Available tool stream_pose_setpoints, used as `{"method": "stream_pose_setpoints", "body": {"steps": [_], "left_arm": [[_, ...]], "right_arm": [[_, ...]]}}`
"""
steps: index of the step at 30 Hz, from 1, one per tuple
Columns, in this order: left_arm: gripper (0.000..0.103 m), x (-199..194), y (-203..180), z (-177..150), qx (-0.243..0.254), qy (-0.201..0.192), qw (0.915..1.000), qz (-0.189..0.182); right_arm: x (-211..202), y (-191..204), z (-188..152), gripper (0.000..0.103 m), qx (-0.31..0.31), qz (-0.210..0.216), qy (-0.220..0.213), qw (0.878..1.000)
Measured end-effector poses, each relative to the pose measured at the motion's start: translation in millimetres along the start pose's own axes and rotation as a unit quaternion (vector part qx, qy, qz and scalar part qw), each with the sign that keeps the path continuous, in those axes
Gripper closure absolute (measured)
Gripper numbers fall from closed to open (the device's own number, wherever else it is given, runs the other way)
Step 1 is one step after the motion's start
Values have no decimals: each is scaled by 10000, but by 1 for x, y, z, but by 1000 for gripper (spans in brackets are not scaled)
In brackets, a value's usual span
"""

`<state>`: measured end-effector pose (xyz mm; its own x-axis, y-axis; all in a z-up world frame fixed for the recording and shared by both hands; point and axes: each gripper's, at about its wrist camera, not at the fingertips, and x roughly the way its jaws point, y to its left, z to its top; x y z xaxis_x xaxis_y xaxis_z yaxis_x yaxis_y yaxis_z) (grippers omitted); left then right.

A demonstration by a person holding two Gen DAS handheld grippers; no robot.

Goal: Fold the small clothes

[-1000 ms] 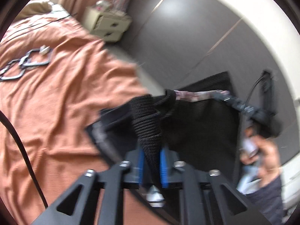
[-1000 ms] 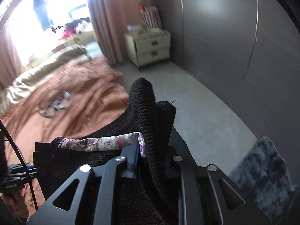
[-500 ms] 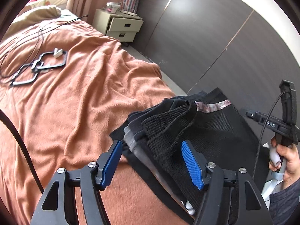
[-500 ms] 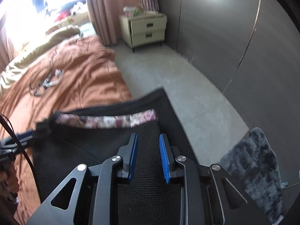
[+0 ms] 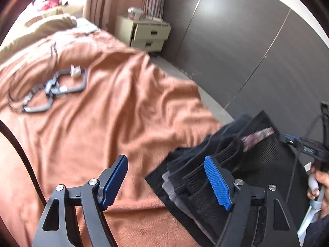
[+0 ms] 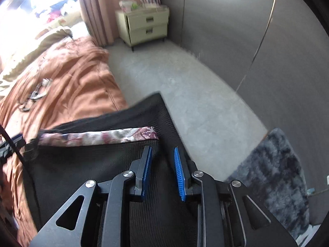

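A black knit garment (image 5: 257,164) with a floral band (image 5: 257,138) lies spread at the bed's edge, on top of other dark and grey clothes (image 5: 170,187). My left gripper (image 5: 166,182) hovers over its bunched left edge. Its jaws are opening wide, and the blue pads press on nothing. In the right wrist view the garment (image 6: 92,175) lies flat with the floral band (image 6: 102,136) across it. My right gripper (image 6: 162,171) is above its right part, open by a narrow gap, with no fabric between the pads. A hand (image 5: 320,181) holding that gripper shows at the far right.
The orange bedspread (image 5: 102,123) carries grey hexagonal frames (image 5: 55,90) and a black cable (image 5: 20,154). A cream nightstand (image 6: 144,26) stands by the curtain. Grey floor (image 6: 185,82), a dark fluffy rug (image 6: 277,175) and dark wardrobe doors (image 6: 246,30) lie to the right.
Both grippers held raised folds of the black garment a second ago. The left let go and opened wide. The fold left the right jaws, and the garment now lies flat.
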<state>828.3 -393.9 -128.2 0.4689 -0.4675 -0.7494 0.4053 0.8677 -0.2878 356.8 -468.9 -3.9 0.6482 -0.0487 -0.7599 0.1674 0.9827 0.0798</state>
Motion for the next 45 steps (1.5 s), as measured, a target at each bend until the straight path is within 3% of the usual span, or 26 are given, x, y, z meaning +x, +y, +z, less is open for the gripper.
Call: {"method": "stream_pose_setpoints", "body": {"steps": [3,7,9,16,19,25,28,36,43,45], "left_arm": [[27,-18,-15,5,237,-120,9996,-123],[51,-19,-46,4,579,-48,9974,-430],[57,-13,-62,0,771,60,9954,-560],[63,24,-81,-7,1062,308,9921,-596],[64,47,-79,-6,1061,361,9930,-383],[63,51,-80,0,895,252,9952,-290],[63,33,-79,-3,912,245,9953,-227],[63,-35,-70,-24,839,261,9958,-248],[62,-104,-64,-49,772,157,9966,-248],[59,-124,-62,-58,761,150,9968,-216]], "right_arm": [[-27,0,-23,83,3,137,-192,9997],[-60,-23,-60,83,85,254,-295,9992],[-76,-37,-80,83,152,262,-420,9987],[-76,-45,-142,83,425,303,-595,9969],[-57,-42,-145,84,571,-66,-646,9963],[-56,-37,-149,84,665,-235,-776,9945],[-72,-26,-149,84,634,-712,-879,9916],[-114,-6,-168,84,915,-82,-973,9910],[-161,-8,-192,83,1027,132,-1024,9893],[-178,-3,-198,74,1045,214,-1045,9888]]}}
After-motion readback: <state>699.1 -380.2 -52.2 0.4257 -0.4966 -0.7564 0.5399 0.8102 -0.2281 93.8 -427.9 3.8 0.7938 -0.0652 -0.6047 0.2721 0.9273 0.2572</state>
